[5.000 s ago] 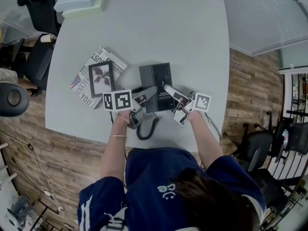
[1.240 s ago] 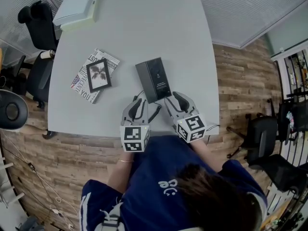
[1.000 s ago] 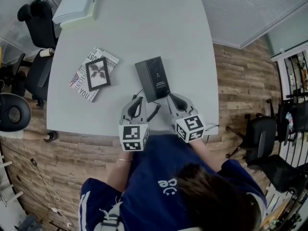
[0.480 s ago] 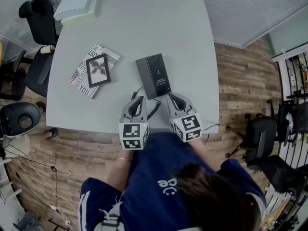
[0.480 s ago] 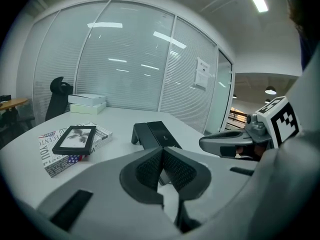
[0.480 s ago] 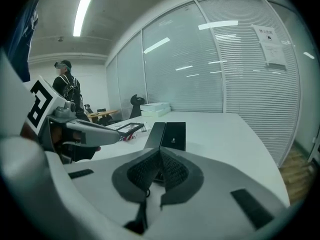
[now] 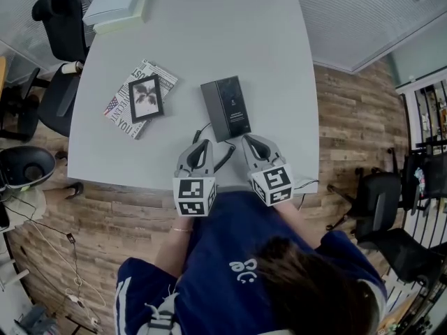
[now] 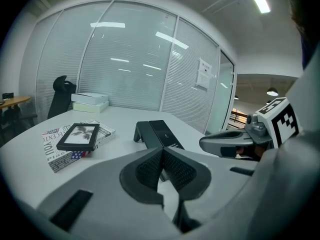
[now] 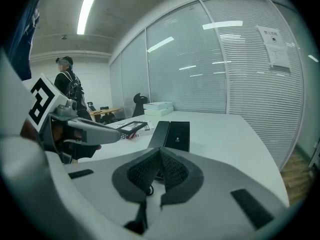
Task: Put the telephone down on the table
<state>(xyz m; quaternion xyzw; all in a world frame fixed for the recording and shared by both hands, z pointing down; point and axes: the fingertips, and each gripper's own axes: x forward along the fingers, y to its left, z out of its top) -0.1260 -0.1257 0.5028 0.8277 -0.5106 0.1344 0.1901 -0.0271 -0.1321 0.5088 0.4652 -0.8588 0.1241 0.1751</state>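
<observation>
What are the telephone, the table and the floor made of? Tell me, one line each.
Telephone: black plastic by the look, matte with a faint sheen on its flat top.
Table: smooth pale grey top, probably laminate; even colour, no grain.
Floor: brown planks with grain and seams; wood or a wood-look covering, I cannot tell which.

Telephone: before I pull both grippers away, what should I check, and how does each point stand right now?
1. Telephone rests on the table: ok.
2. Left gripper shut, nothing between its jaws: ok.
3. Right gripper shut, nothing between its jaws: ok.
4. Both grippers apart from the telephone: ok.
5. Cord free of both grippers: cannot tell; it lies between them.
</observation>
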